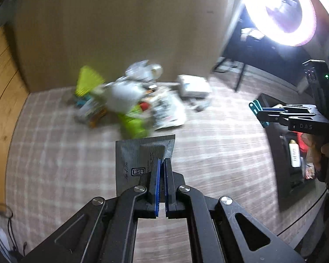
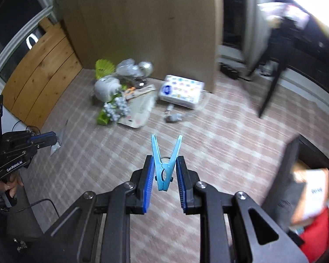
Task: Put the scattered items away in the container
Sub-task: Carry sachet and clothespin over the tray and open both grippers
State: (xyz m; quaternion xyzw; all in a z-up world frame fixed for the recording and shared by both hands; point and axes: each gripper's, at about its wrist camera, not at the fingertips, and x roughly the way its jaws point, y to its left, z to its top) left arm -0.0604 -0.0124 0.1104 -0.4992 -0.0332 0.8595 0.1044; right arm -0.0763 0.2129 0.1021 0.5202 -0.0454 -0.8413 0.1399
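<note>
1. At the far left of the floor, seen from the right wrist camera, the left gripper [image 2: 46, 139] is carried in a person's hand [image 2: 9, 186] above the checked mat [image 2: 219, 135].
2. Its fingers are pressed together on a thin grey sachet [image 1: 140, 164], pinching the packet near its lower right edge so that it hangs clear of the mat.
3. Further along, against the brown panel, the heap of scattered items [image 2: 125, 96] lies untouched: a white round thing, green packaging, flat printed packets, and a pack of tissues [image 2: 182, 91] just beside it.
4. Right of centre, the right gripper [image 2: 164, 175] pinches a light blue clothes peg [image 2: 165, 166] across its middle, the peg's two legs splayed forward beyond the fingertips.
5. At the far right edge sits the dark container [image 2: 283, 175], already holding boxes and something red.
6. Judged from this, both hands are in the carry step, each loaded and off the floor.
7. The next move calls for bringing each gripper over the container's opening and spreading the fingers only once the load is above the rim; the limp sachet may cling or drift.
</note>
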